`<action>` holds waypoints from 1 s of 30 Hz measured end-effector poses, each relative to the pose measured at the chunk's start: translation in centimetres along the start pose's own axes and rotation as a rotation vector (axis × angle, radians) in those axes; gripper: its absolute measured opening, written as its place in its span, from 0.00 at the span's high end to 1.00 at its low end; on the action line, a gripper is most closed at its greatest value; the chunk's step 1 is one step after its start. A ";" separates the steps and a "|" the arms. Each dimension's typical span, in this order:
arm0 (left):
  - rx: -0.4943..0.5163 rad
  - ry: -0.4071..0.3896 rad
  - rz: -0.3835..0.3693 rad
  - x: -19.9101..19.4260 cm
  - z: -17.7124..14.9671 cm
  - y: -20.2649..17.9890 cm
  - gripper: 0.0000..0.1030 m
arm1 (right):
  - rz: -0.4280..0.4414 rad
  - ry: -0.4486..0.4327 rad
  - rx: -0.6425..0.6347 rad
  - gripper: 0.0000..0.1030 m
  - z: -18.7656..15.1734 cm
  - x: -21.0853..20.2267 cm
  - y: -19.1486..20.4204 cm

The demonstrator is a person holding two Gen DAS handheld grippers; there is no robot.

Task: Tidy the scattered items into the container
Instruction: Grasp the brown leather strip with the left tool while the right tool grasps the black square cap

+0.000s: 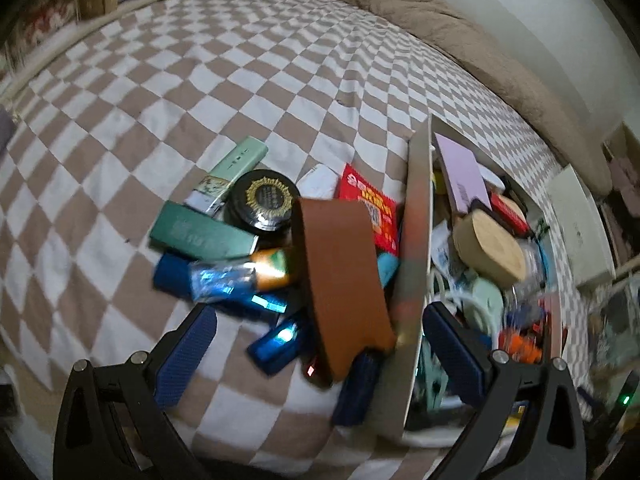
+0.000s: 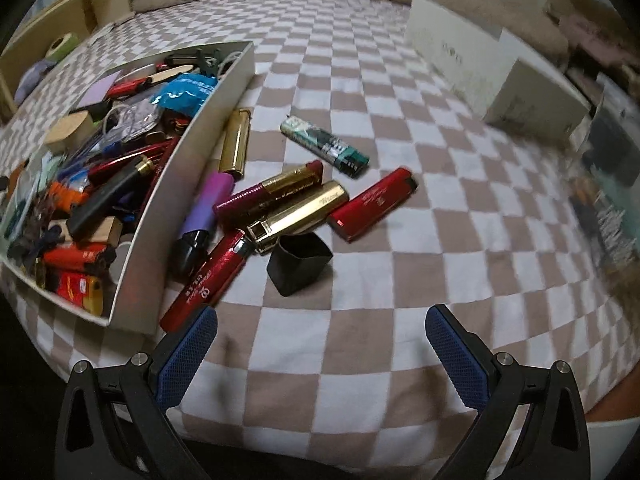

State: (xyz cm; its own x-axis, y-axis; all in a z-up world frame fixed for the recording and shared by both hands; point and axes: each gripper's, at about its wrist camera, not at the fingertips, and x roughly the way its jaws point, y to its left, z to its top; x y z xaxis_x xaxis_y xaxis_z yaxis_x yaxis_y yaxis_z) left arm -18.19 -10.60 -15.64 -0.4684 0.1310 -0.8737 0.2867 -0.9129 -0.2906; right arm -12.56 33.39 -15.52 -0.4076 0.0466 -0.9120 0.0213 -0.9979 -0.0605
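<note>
On the checked bedcover (image 2: 360, 280), the box (image 2: 192, 136) sits already crowded; lighters (image 2: 372, 202) and boxes (image 1: 202, 236) lie scattered either side (much remains). Both grippers, left (image 1: 320, 344) and right (image 2: 320, 344), spread, empty.

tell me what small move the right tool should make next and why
Probably ease the right tool forward and down over the black square cap. Both tools are open and hold nothing, and the cap stands on the checkered cover apart from the pile, closest to the right tool, outside the white box, so it looks like the easiest pick.
</note>
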 end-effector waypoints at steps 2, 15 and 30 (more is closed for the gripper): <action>-0.018 0.000 -0.007 0.5 0.5 -0.1 0.00 | 0.004 0.027 0.026 0.00 0.0 0.5 -0.1; 0.031 -0.088 0.086 1.4 0.0 -0.8 0.21 | 0.010 0.123 0.085 0.00 -0.3 1.9 0.5; -0.061 -0.132 -0.007 0.2 -0.4 2.9 0.59 | 0.148 0.010 0.251 0.31 0.5 0.8 -0.3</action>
State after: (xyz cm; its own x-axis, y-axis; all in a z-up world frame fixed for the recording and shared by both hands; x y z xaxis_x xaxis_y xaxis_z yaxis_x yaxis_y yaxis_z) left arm -17.07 -13.05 -16.82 -0.5753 0.0813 -0.8139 0.3315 -0.8865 -0.3229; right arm -13.37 33.75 -16.04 -0.4081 -0.1012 -0.9073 -0.1468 -0.9736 0.1746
